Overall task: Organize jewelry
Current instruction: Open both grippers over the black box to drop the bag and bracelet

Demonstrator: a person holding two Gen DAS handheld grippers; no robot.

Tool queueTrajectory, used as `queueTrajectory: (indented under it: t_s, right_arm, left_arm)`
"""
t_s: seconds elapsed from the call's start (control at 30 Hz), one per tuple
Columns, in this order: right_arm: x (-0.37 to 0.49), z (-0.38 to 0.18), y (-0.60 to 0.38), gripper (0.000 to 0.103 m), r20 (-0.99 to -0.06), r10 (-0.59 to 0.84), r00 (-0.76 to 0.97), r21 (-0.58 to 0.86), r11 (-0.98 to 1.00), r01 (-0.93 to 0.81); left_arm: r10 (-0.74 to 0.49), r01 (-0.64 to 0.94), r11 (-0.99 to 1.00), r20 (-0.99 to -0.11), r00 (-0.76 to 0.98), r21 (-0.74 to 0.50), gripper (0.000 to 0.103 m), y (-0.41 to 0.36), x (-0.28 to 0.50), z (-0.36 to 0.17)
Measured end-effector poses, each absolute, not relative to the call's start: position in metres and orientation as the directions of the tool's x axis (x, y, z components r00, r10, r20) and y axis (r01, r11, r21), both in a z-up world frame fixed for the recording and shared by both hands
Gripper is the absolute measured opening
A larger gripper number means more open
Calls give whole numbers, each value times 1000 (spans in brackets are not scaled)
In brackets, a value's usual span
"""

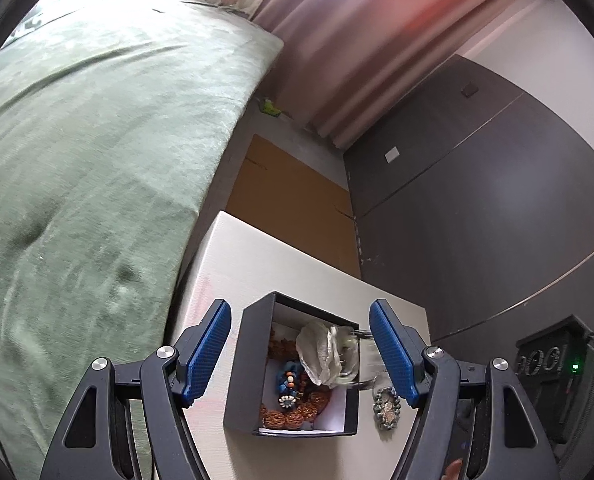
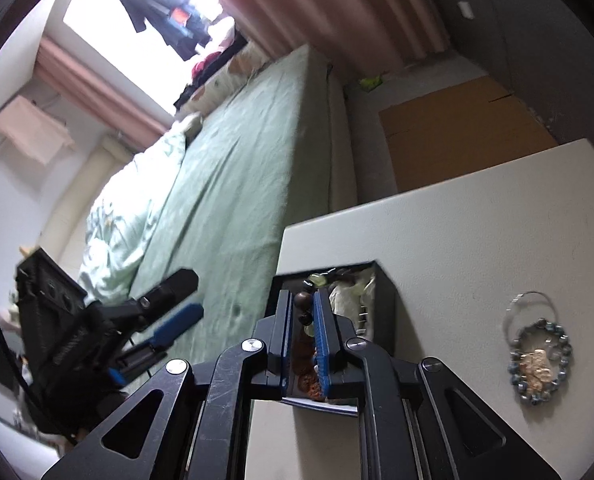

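Note:
A black jewelry box (image 1: 243, 364) with a white lining stands open on a white table (image 1: 257, 256). It holds brown bead strings, a blue-and-white beaded piece (image 1: 288, 382) and a crumpled clear bag (image 1: 325, 352). My left gripper (image 1: 300, 354) is open, its blue pads on either side of the box. A blue-beaded bracelet in a clear bag (image 1: 385, 406) lies right of the box; it also shows in the right wrist view (image 2: 540, 364). My right gripper (image 2: 301, 300) is shut on a dark brown bead string (image 2: 303, 304) over the box (image 2: 385, 304).
A bed with a green cover (image 1: 89, 168) runs along the table's left side. Brown cardboard (image 1: 289, 200) lies on the floor beyond the table. Dark cabinet doors (image 1: 477, 200) stand on the right, and a black device with a green light (image 1: 553, 356) is near them.

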State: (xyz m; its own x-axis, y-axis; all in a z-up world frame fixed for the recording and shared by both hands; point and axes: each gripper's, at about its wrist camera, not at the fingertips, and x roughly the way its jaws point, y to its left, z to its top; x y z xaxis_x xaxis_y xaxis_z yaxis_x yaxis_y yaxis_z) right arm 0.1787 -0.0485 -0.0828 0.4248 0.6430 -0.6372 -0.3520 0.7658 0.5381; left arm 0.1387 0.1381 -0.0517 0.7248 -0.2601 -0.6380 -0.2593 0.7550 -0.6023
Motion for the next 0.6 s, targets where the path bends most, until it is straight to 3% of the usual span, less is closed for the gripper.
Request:
queueTrajectory:
  t_s: [0.1, 0.37, 0.53, 0.6]
  right_arm:
    - [181, -88, -48, 33, -647, 650, 399, 553, 760, -342]
    - [177, -83, -84, 33, -646, 628, 433, 566, 775, -280]
    - [171, -73, -122, 47, -643, 598, 479, 568, 791, -225]
    - [170, -69, -133, 47, -647, 582, 493, 562, 801, -208]
  left_arm:
    - [-267, -258, 754, -640, 721, -604, 72, 138, 139, -51]
    - [-266, -248, 767, -646, 716, -591, 72, 130, 142, -49]
    - [-273, -215, 797, -653, 707, -565, 72, 108, 147, -49]
    - [-277, -197, 809, -656, 702, -554, 72, 97, 147, -48]
